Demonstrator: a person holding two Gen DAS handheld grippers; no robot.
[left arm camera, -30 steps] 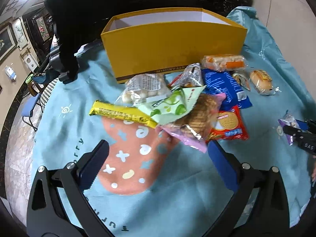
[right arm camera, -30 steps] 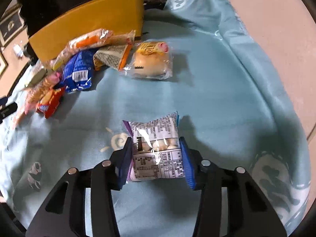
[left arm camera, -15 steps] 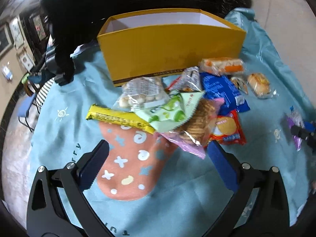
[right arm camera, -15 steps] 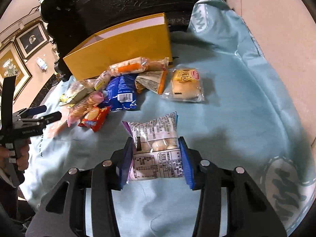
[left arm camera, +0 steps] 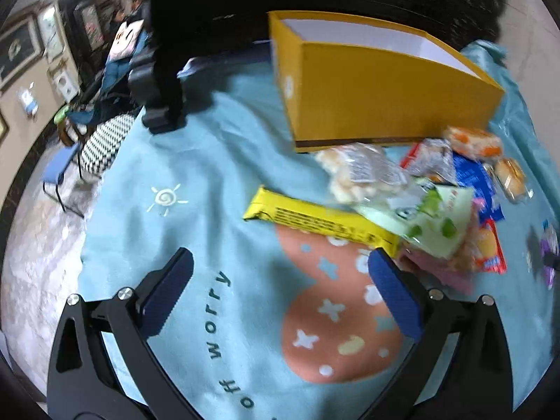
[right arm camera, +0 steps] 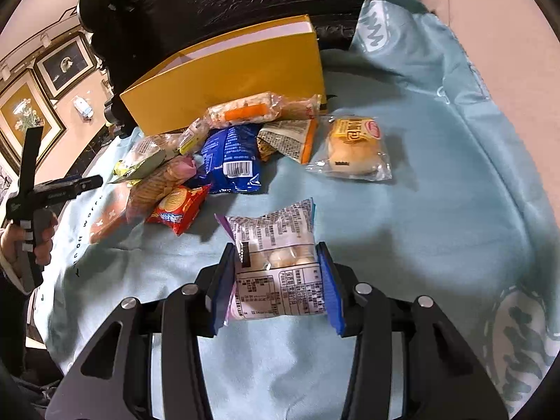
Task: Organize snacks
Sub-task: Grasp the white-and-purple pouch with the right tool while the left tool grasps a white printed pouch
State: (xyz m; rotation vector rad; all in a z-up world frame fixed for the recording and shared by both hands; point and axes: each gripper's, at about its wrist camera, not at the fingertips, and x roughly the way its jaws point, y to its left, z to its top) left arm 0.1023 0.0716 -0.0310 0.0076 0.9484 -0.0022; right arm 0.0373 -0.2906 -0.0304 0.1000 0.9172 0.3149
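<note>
The left wrist camera sits low behind its black gripper [left arm camera: 280,280] with blue-padded fingers, close above the light blue printed cloth [left arm camera: 217,175], looking across at the open yellow cardboard box [left arm camera: 385,105] and the heap of wrapped snacks [left arm camera: 420,203] off to its right side. The right wrist camera rides behind the other black gripper [right arm camera: 276,276], near the cloth [right arm camera: 437,192], facing the same box [right arm camera: 238,80] from its opposite end. Both views share the box, the snack heap [right arm camera: 210,161] and the cloth; the right view also catches the left gripper [right arm camera: 63,189] at its left edge.
</note>
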